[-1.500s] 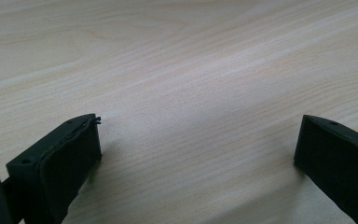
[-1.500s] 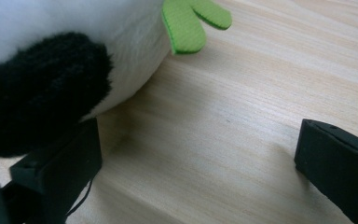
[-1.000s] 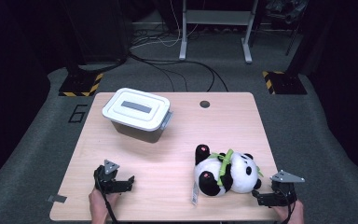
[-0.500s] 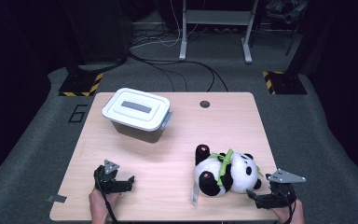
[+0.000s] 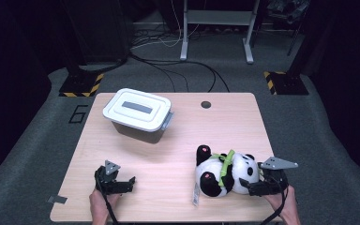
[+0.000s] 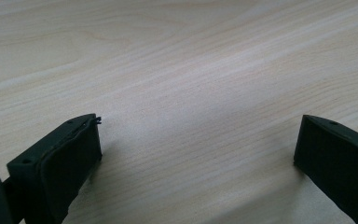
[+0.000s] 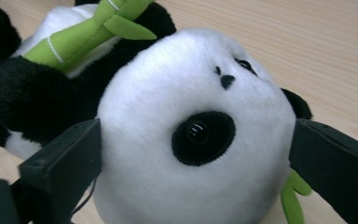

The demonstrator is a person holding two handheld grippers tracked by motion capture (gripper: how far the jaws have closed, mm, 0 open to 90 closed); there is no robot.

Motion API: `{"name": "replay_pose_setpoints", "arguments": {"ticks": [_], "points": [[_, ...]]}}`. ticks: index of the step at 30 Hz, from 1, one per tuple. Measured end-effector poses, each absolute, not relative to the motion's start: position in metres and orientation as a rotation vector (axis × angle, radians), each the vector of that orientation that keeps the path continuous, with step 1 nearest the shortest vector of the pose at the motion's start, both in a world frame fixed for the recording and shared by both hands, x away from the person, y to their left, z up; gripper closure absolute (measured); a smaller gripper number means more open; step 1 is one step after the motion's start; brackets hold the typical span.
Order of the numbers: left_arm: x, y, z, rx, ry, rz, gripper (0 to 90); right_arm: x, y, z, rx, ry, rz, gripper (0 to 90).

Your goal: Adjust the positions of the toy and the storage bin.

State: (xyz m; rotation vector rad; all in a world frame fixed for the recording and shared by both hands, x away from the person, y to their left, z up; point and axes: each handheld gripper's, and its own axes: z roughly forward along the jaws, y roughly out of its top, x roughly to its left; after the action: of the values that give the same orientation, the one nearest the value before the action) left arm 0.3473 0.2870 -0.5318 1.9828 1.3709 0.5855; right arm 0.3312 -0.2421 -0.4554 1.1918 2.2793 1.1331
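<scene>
At 5 o'clock on the tabletop (image 5: 168, 150): a plush panda (image 5: 222, 171), sprawled on its side, head toward 3 o'clock, a green bamboo sprig (image 5: 226, 165) across the chest and a paper tag (image 5: 196, 194) trailing from the body toward 7 o'clock. By the look of it, light, soft and squashy, neither fragile nor slippery. Likely to give under the pads and to flop at the limbs once lifted. Best taken across the round head or the thick of the trunk, with a squeeze deep enough to bite into the stuffing. Poor holds: the thin sprig, an ear, the tag. For the right gripper (image 5: 249, 186), a low, near-level pose at the toy's 3 o'clock side, grey plate uppermost, the hand behind it at the near edge. Jaws wide, just now closing in a little, the panda's head between them, pads at the fur on either side with no visible squeeze. For the left gripper (image 5: 129, 184), a low rest at 7 o'clock, jaws spread wide over bare wood, nothing between them. At 11 o'clock, well apart from both, a white lidded bin (image 5: 138, 112).
</scene>
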Motion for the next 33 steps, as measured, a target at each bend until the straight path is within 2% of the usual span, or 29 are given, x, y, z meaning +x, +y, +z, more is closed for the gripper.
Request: {"name": "replay_pose_setpoints", "arguments": {"ticks": [2, 4, 5, 7, 10, 15, 21, 33], "points": [[0.347, 0.287, -0.532, 1.981, 1.372, 0.586, 0.0, 0.333, -0.242, -0.456, 1.198, 2.292, 1.147, 6.9], [0.347, 0.287, -0.532, 1.982, 1.37, 0.584, 0.0, 0.336, -0.241, -0.461, 1.175, 2.336, 1.15, 14.1], [0.347, 0.287, -0.532, 1.982, 1.37, 0.584, 0.0, 0.336, -0.241, -0.461, 1.175, 2.336, 1.15, 14.1], [0.347, 0.287, -0.532, 1.983, 1.37, 0.584, 0.0, 0.335, -0.245, -0.466, 1.185, 2.354, 1.17, 27.4], [0.347, 0.287, -0.532, 1.982, 1.37, 0.584, 0.0, 0.33, -0.245, -0.468, 1.182, 2.348, 1.166, 40.4], [0.347, 0.287, -0.532, 1.983, 1.37, 0.584, 0.0, 0.324, -0.242, -0.469, 1.208, 2.279, 1.197, 54.1], [0.347, 0.287, -0.532, 1.983, 1.37, 0.585, 0.1, 0.32, -0.239, -0.47, 1.259, 2.187, 1.285, 58.9], [0.347, 0.287, -0.532, 1.983, 1.37, 0.586, 0.1, 0.317, -0.219, -0.47, 1.303, 2.105, 1.346, 59.7]]}}
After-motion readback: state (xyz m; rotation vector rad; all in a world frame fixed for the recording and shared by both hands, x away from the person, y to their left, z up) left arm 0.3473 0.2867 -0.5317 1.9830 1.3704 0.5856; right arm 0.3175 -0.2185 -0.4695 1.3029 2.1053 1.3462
